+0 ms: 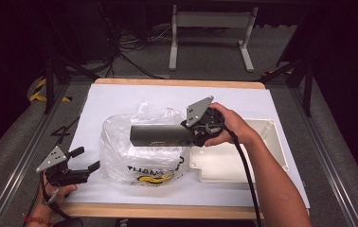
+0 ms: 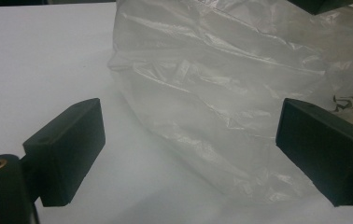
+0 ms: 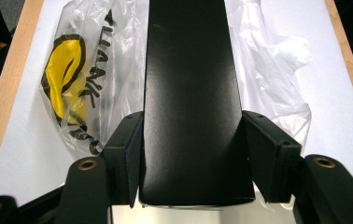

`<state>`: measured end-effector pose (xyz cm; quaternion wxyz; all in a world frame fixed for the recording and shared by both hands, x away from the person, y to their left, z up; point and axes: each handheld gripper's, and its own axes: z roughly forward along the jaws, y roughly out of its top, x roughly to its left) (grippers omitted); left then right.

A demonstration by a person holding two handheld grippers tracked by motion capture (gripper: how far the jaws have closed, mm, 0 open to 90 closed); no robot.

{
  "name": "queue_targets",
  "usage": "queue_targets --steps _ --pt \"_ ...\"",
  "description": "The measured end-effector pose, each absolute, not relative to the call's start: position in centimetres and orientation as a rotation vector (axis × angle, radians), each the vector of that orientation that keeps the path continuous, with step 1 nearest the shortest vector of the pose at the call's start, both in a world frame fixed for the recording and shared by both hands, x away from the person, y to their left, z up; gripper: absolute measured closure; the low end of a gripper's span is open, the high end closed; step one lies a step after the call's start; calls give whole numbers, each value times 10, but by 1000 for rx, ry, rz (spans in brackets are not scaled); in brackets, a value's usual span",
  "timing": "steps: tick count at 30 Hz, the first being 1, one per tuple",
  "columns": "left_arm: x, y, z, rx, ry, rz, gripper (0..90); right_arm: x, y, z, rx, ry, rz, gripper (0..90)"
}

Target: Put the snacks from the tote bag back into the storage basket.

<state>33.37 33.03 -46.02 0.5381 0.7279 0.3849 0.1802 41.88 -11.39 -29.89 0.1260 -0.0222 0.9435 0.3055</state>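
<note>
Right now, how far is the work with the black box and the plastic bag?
Done: the right gripper is shut on the black box and holds it above the plastic bag, clear of the white tray. In hand: carrying the box. Left: probably getting it into the bag; the left gripper waits open beside the bag, not gripping it.
</note>
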Motion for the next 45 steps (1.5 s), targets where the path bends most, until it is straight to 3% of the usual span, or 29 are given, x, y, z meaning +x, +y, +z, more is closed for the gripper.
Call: queue_targets --steps 17,45 --pt "334 330 -460 1732 917 429 91 407 -147 -294 -50 2718 905 432" --pt "335 329 -460 1740 938 431 91 380 -270 -290 116 2718 828 432"
